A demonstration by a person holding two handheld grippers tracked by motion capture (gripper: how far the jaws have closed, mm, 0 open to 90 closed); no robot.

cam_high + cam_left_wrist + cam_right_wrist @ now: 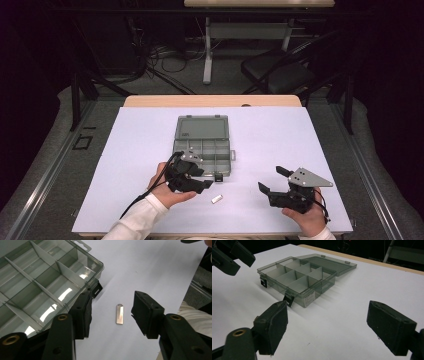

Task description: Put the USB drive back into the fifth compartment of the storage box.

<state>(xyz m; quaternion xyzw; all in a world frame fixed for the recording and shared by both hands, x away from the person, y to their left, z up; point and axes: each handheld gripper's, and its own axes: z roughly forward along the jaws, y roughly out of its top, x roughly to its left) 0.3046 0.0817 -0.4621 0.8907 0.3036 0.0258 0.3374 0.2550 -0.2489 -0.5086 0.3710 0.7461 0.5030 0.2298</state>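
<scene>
The left hand-held gripper [111, 313] stood released, its jaws apart and straddling a small metal USB stick [120, 314] that lay flat on the desk [155, 270], clear of both pads [147, 312]. No contact with the stick was evident. Judged from its look, the stick was light, rigid and smooth-skinned, likely to slip or skate on the white surface; the surest hold would be across its two long edges near mid-length. Just beyond the left jaw sat an open compartment box [45, 287], empty, its front latch [96, 288] near the jaw tip. Farther off to the right, the right hand-held gripper [275, 182] was held above the desk, jaws wide and holding nothing, facing the box [297, 277].

Count: one USB stick, one compartment box with one hinged lid [203, 127] laid back, two hand-held grippers.
</scene>
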